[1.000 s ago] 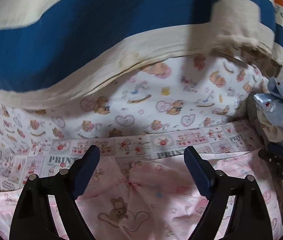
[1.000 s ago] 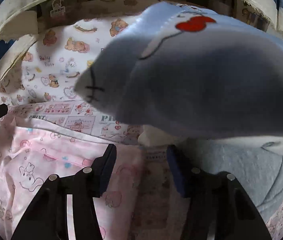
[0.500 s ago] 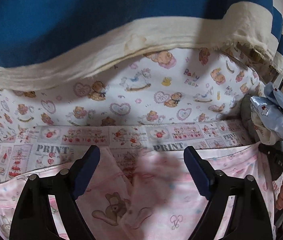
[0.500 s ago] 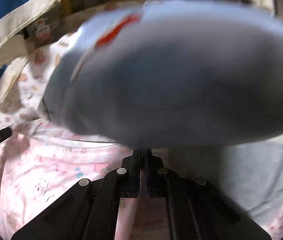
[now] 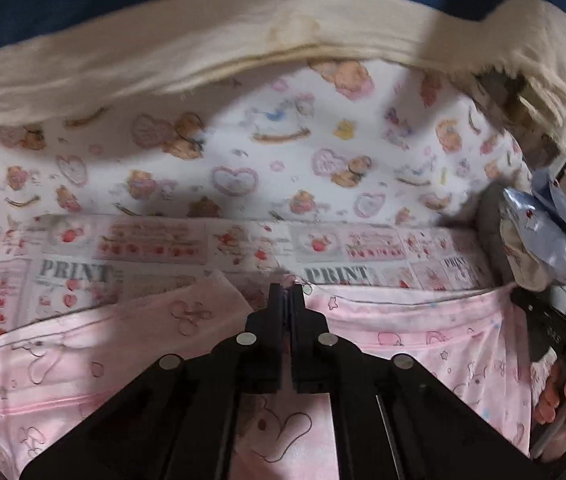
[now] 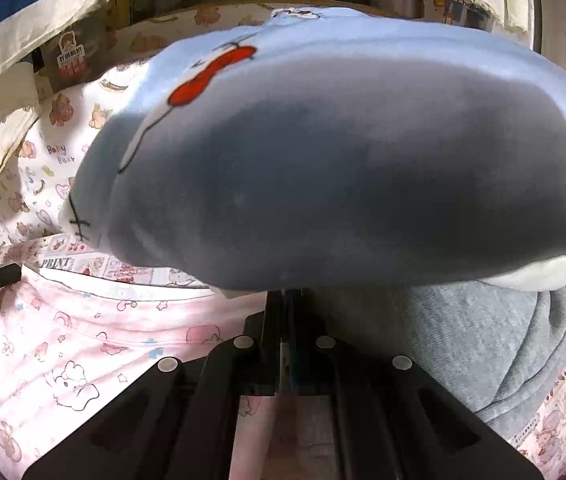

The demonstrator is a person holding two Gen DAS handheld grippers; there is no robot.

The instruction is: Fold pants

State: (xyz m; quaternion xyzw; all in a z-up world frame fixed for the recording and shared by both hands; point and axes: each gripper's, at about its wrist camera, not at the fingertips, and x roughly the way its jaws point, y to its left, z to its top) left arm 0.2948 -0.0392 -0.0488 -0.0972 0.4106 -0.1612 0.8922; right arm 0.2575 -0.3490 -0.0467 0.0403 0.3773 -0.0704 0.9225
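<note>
- the printed bed sheet (image 5: 243, 168) with bears, hearts and a "print" band spreads under everything you are working on, and a cream and blue blanket (image 5: 211, 52) lies bunched along its far side
- the pink pants (image 5: 423, 344) lie flat on the sheet right in front of you, top edge running across just below the "print" band; in the right wrist view the same pink cloth (image 6: 83, 344) fills the lower left
- a light blue plush (image 6: 323, 152) with a red bow looms very close to your right camera and hides most of that view; a grey garment (image 6: 523, 344) lies heaped beneath it on the right
- your left gripper (image 5: 286, 294) is clenched at the top edge of the pants near the middle, fingers pressed together; whether cloth is caught between them you cannot tell from here
- your right gripper (image 6: 287, 300) is likewise squeezed closed, low at the right end of the pants, tips tucked under the plush so the pinch itself is hidden
- your right hand (image 5: 563, 404) shows at the far right of the left wrist view, wrapped round its handle beside the pants' edge
</note>
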